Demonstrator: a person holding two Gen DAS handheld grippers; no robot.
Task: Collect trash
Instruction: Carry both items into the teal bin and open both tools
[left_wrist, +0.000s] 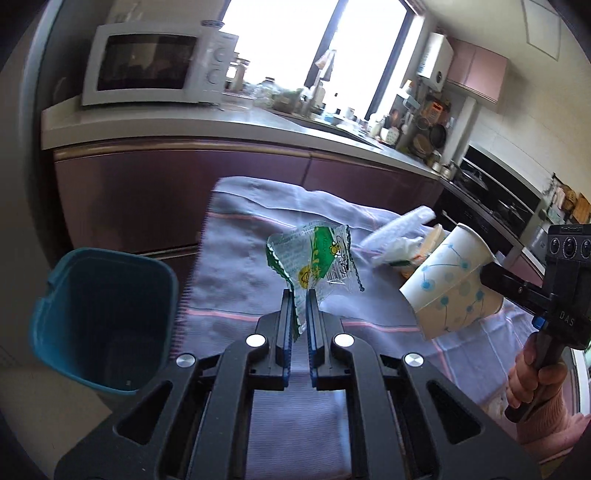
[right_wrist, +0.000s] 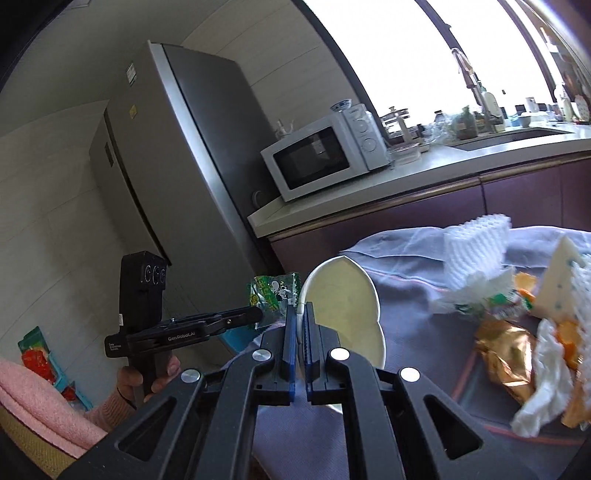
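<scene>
A teal bin (left_wrist: 101, 321) stands on the floor off the left edge of a table draped in a lavender cloth (left_wrist: 243, 266). Over that edge, the left gripper (left_wrist: 300, 295) is clamped on a clear-and-green snack wrapper (left_wrist: 314, 258), lifted clear of the cloth. To its right, the right gripper (right_wrist: 300, 308) pinches the rim of a white paper cup with blue dots (left_wrist: 448, 284), tilted on its side in the air with its mouth toward the left. More trash lies toward the cloth's right edge: a white foam net sleeve (right_wrist: 476, 236), crumpled tissue (right_wrist: 546, 384) and a gold foil wrapper (right_wrist: 506, 358). A microwave (left_wrist: 155, 62) sits on the counter behind.
</scene>
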